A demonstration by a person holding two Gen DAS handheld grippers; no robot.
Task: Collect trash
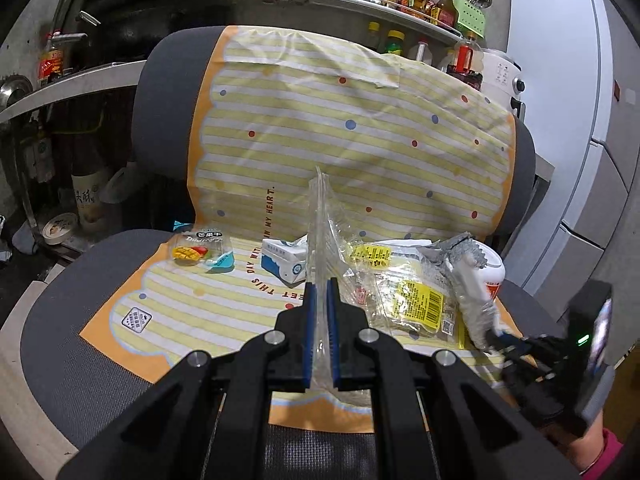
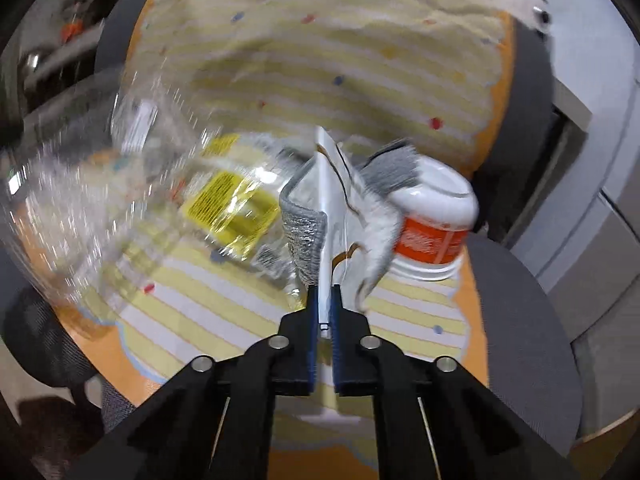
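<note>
On a chair [image 1: 60, 320] draped with a striped cloth [image 1: 320, 128], the left gripper [image 1: 321, 304] has its jaws closed on a clear, crinkled bag [image 1: 322, 216] standing upright, while the right gripper [image 2: 325, 308] pinches a white wrapper [image 2: 326, 184] edge-on, beside a tipped white-and-orange cup [image 2: 434, 224].

Chair seat [image 1: 72, 352], front-left: bare striped cloth [image 1: 208, 320], open for my approach. Rear-left corner: mango snack packet [image 1: 198, 251], with a small white box [image 1: 286, 264] just beside it. Centre: clear plastic bag [image 1: 322, 232] standing upright, blocking the middle. Right edge: crumpled wrappers [image 1: 416, 300] and a tipped white cup [image 1: 490, 276], crowded together. Chair back [image 1: 168, 92] closes the rear.
</note>
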